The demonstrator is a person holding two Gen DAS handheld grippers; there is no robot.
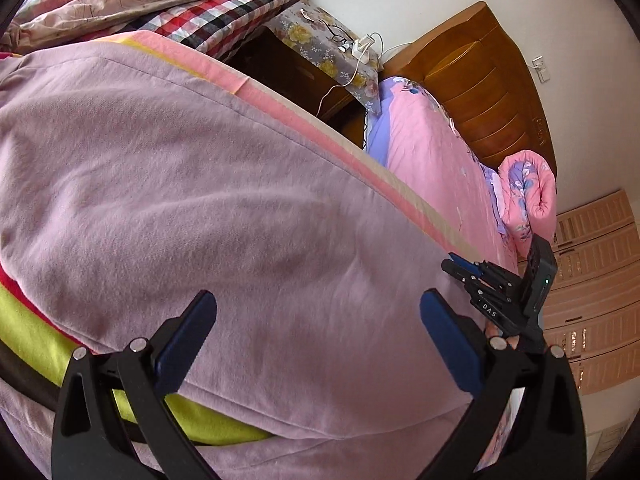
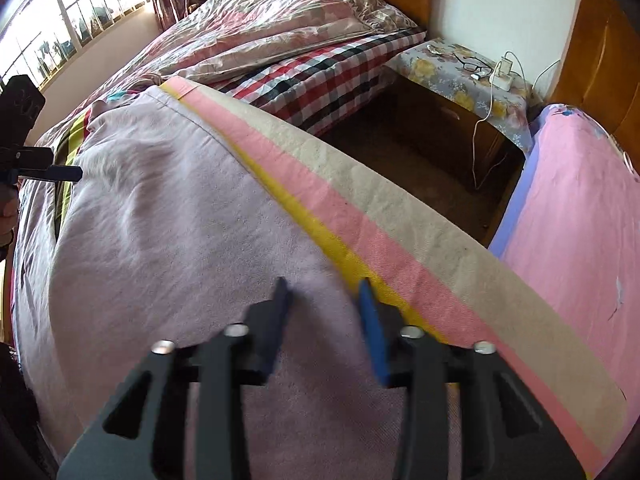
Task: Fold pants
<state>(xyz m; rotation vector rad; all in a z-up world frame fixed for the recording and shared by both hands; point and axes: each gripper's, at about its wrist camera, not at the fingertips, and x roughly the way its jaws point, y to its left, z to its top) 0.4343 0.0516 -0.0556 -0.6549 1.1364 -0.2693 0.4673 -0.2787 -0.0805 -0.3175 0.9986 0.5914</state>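
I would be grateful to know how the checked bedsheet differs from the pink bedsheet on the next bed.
The checked bedsheet is red, black and white plaid; the pink bedsheet is plain. A crumpled floral quilt lies on the checked one; the pink one looks smooth. Both flank the nightstand.

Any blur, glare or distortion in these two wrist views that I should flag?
Right wrist view: the right gripper has blur-smeared fingers, the window is blown out white, and the striped sheet bows with the fisheye. Left wrist view: the left gripper and the pants are fairly sharp and evenly lit, with dark vignetting in the corners.
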